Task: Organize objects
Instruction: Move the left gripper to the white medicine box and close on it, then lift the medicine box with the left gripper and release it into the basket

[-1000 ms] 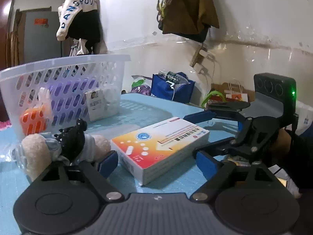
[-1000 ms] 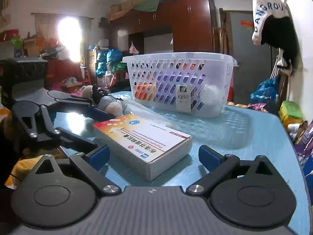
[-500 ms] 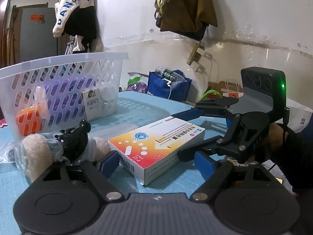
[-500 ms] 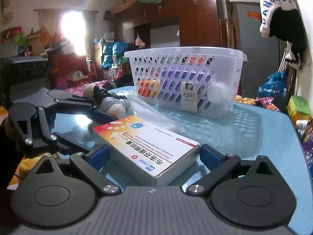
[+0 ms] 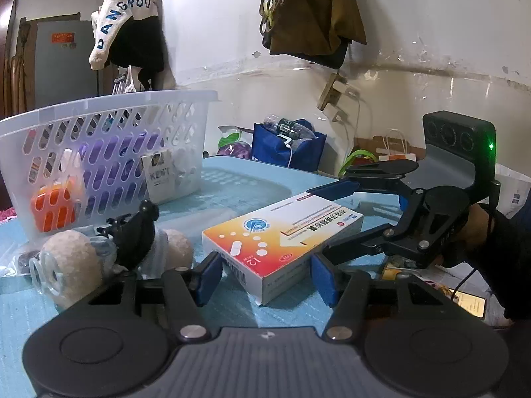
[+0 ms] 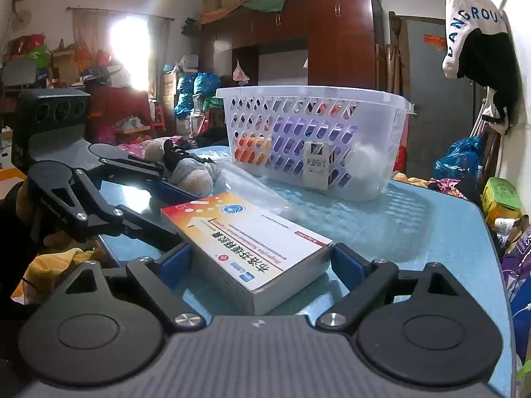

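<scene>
A white, orange and yellow medicine box [image 5: 282,235] lies flat on the blue table [image 5: 232,185]. My left gripper [image 5: 265,277] has the box's near corner between its blue pads [image 5: 209,277]. Its jaws are closing and both pad tips touch the box. My right gripper [image 6: 262,262] comes at the same box [image 6: 245,235] from the opposite end. Its jaws are closing too, and its pads [image 6: 345,265] stand just off the box's sides. Each gripper shows in the other's view: the right gripper [image 5: 335,219] and the left gripper [image 6: 159,205].
A white slotted basket [image 5: 109,116] holding orange and purple items stands at the back of the table. A plush toy [image 5: 109,252] lies just left of the box. Bags and clutter sit on the floor beyond the table's edge [image 6: 488,232].
Both grippers' jaws have narrowed onto the box, the left one much more. The box now sits deeper between the right gripper's pads. Neither hand has shifted much.
</scene>
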Motion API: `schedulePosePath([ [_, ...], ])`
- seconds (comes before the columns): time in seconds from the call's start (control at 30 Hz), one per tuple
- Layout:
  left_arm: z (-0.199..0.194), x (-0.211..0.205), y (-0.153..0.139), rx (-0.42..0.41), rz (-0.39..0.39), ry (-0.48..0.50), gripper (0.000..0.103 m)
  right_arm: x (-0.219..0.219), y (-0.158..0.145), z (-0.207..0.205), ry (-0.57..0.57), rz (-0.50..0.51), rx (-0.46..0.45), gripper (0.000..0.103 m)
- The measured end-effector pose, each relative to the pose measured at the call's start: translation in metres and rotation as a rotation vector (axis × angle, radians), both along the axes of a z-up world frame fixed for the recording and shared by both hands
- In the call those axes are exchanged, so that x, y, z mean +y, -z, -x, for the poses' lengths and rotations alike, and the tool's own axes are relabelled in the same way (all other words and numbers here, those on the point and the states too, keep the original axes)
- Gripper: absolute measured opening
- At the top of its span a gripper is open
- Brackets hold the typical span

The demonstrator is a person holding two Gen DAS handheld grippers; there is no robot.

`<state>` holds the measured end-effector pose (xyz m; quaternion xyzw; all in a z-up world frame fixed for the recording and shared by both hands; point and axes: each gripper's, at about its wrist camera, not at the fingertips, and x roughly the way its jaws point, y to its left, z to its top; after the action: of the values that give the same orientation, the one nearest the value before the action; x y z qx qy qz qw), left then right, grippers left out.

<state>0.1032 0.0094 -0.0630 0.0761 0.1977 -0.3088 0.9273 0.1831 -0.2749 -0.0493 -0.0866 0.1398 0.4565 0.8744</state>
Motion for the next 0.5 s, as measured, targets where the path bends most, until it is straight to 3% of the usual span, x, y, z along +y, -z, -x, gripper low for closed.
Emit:
schedulePosePath([
  [0.5, 0.013, -0.004, -0.003, -0.079, 0.021, -0.018, 0.061, 0.002, -0.006, 0.014, 0.041, 0.000, -0.082, 0.090],
])
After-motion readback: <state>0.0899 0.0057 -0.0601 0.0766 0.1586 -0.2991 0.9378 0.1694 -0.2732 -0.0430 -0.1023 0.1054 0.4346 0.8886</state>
